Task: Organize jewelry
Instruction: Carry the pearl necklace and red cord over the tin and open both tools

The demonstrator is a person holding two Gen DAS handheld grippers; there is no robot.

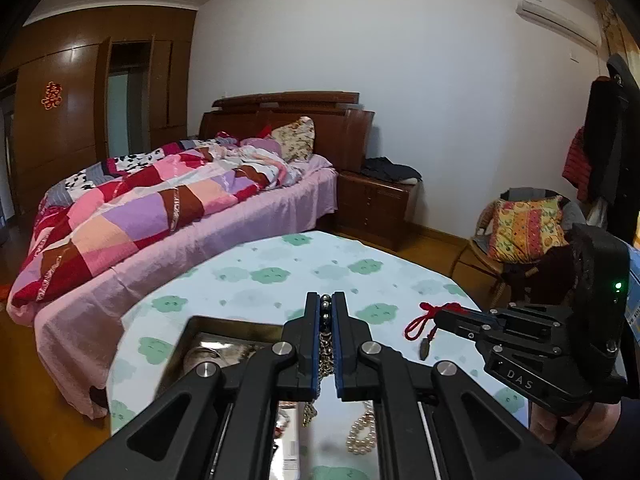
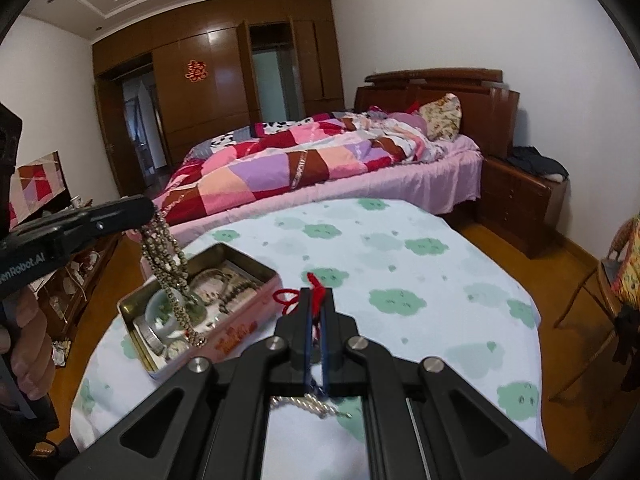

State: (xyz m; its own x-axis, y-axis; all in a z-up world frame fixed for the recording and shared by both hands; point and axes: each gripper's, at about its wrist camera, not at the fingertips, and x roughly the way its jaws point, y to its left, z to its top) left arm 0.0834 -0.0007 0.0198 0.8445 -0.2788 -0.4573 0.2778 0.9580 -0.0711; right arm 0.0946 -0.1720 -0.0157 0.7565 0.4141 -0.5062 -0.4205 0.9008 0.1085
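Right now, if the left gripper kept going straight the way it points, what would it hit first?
Probably the tablecloth. The left gripper, shut on a bead chain, points slightly downward past the tin, though depth is hard to judge.

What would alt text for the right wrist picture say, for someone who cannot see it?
A black two-finger right gripper pinches a red cord above a table in a green-cloud cloth. At left, the left gripper dangles a beaded chain necklace over an open pink tin of jewelry; a quilted bed stands behind.
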